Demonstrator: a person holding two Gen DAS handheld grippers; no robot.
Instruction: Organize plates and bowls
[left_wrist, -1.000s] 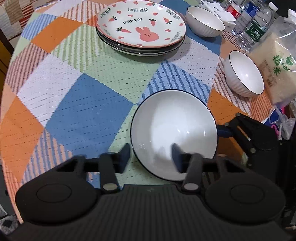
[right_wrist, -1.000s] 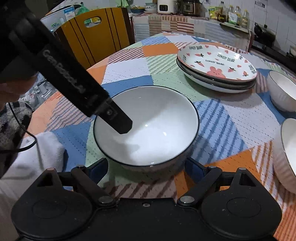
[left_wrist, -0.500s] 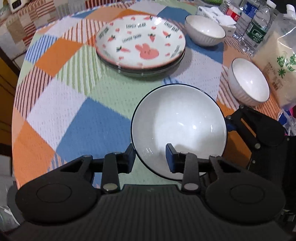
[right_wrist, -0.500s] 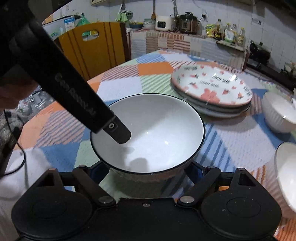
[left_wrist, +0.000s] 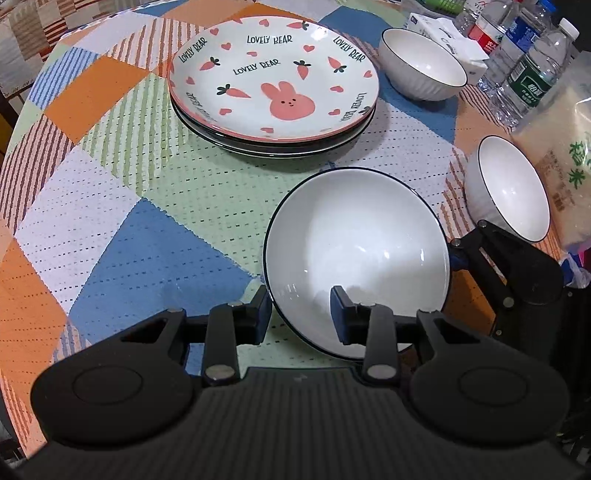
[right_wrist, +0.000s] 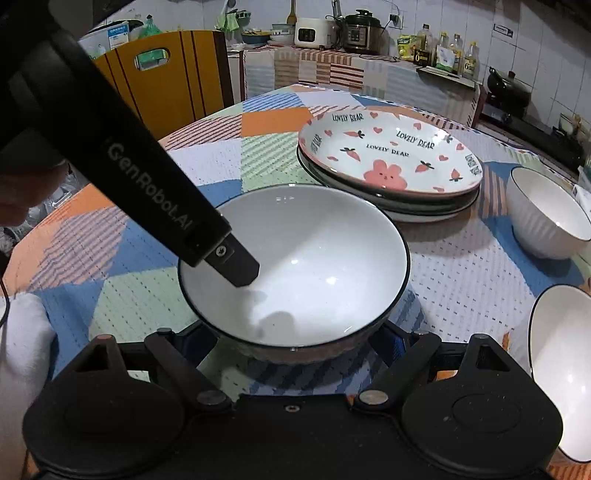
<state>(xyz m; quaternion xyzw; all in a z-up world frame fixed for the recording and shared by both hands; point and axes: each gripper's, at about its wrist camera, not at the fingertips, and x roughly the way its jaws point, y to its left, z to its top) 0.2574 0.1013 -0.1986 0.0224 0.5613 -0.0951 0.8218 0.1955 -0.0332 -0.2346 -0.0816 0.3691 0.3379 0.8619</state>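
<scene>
The big white bowl (left_wrist: 356, 254) with a thin dark rim sits near the front of the table (left_wrist: 103, 221), which wears a checked cloth of many colors. The left gripper (left_wrist: 301, 312) pinches the bowl's near rim: one finger is inside the bowl and one is outside, and its jaws have just been closing on that rim. The right gripper (right_wrist: 291, 345) has its jaws wide, one on each side of the bowl's base. They sit very near the bowl, but I cannot tell if they touch it.

Just behind the bowl is a stack of plates (left_wrist: 273, 85). The top plate has a pink bunny and carrots. Two smaller white bowls stand off to the side, one near the water bottles (left_wrist: 532, 70) and one (left_wrist: 511, 188) beside a bag of rice (left_wrist: 565, 162).
</scene>
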